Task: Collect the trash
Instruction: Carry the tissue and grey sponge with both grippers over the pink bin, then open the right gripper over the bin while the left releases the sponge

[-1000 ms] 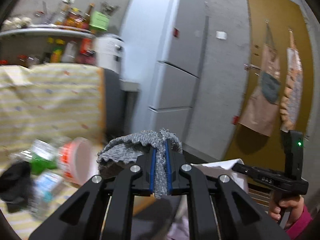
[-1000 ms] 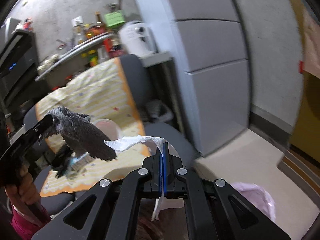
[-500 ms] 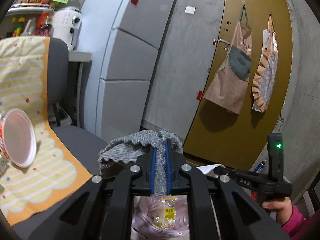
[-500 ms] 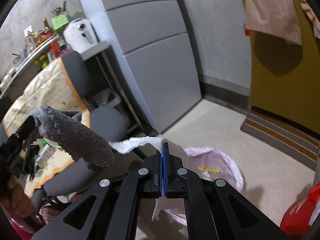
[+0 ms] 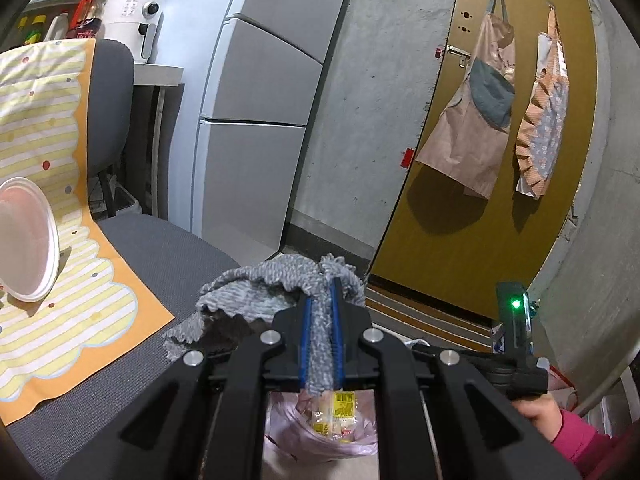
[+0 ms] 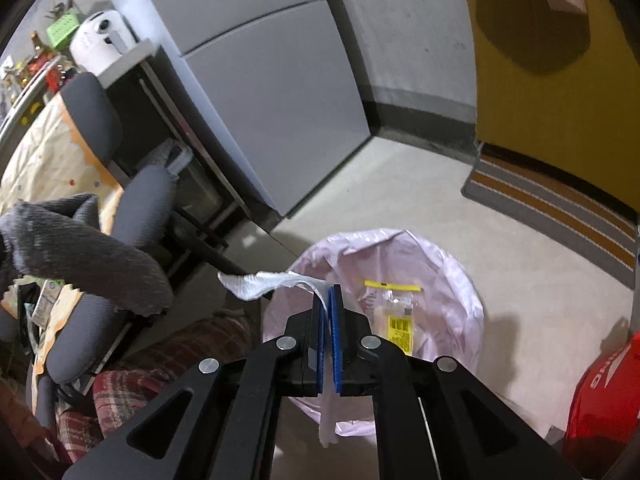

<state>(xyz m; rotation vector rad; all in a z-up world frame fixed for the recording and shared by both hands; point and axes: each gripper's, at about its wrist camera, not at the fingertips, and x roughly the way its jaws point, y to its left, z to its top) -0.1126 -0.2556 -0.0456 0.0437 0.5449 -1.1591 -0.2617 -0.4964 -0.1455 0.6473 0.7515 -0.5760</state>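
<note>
**Two grippers over the lined bin, each with a scrap between its jaws**

A grey refrigerator (image 5: 256, 128) and a mustard door (image 5: 480, 184) hung with aprons (image 5: 476, 120) fill the background. Beside them stands a grey office chair (image 5: 160, 248) draped with a striped yellow cloth (image 5: 52, 280), on which a white foam bowl (image 5: 28, 240) lies tipped on its side. On the floor sits the bin with its pink bag (image 6: 400, 256), packaging already inside. The left gripper (image 5: 320, 320) is clenched on a grey knitted rag (image 5: 276, 284), above the bag. The right gripper (image 6: 329, 312) hangs over the bin's rim; its jaws have just been opening, a narrow gap now showing, with the white tissue (image 6: 268, 282) draped between them.
</note>
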